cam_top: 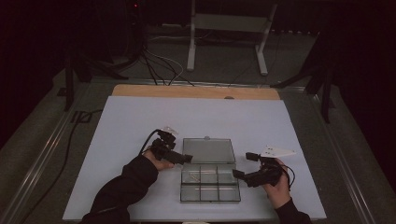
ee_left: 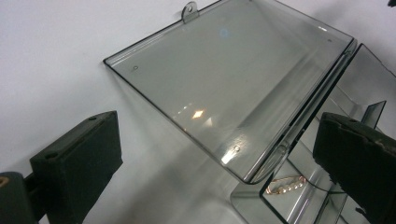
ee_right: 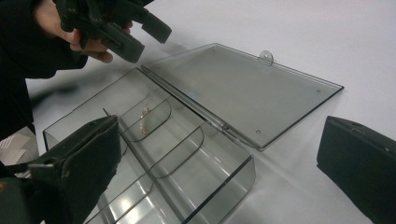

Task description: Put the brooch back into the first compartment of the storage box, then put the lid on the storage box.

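Note:
A clear plastic compartment box [cam_top: 210, 183] lies on the white table, its lid [cam_top: 208, 150] swung flat open behind it. A small gold bracelet [ee_left: 286, 183] with pale beads rests in the back-left compartment, seen as the bracelet [ee_right: 144, 119] in the right gripper view. My left gripper [cam_top: 186, 158] is open at the box's back-left corner, by the hinge; its jaws straddle the lid [ee_left: 219, 79] without touching it. At the box's right side my right gripper [cam_top: 243, 165] is open, facing the box [ee_right: 187, 154] with nothing between its jaws. The left gripper [ee_right: 133, 32] hovers over the far corner.
A white sheet [cam_top: 140, 130] covers the table, with a wooden strip [cam_top: 196, 91] along its far edge. Beyond stand a white frame [cam_top: 229, 28], dark stands and cables on the floor. A piece of paper [ee_right: 11, 147] lies past the box's far end.

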A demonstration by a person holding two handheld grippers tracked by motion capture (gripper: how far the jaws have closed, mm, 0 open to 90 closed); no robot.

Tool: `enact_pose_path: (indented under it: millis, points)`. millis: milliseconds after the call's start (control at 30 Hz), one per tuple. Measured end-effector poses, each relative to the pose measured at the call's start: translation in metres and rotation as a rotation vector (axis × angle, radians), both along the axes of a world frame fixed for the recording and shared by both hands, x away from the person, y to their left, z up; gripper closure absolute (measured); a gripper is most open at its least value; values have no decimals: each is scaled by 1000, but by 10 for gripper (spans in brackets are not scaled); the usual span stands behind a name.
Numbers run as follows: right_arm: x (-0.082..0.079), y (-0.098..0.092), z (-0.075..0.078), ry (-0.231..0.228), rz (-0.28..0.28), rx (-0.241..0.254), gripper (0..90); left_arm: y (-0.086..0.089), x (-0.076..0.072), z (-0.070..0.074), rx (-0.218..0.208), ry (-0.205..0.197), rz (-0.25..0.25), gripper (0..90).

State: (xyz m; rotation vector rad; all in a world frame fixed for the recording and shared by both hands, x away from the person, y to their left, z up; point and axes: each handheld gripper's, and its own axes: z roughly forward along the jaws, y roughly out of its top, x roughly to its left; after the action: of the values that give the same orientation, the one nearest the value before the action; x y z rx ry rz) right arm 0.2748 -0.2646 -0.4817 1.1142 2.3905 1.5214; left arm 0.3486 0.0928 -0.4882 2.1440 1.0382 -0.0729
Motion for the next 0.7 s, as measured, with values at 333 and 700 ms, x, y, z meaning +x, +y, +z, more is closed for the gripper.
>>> enact_pose_path:
  millis: [333,700]
  points:
    - [0,0,0,-2,-1,0,0,6,4,-3,-46,89,60,47]
    - [0,0,0,-1,-1,-4,0,7,6,-11,-86,146,78,62]
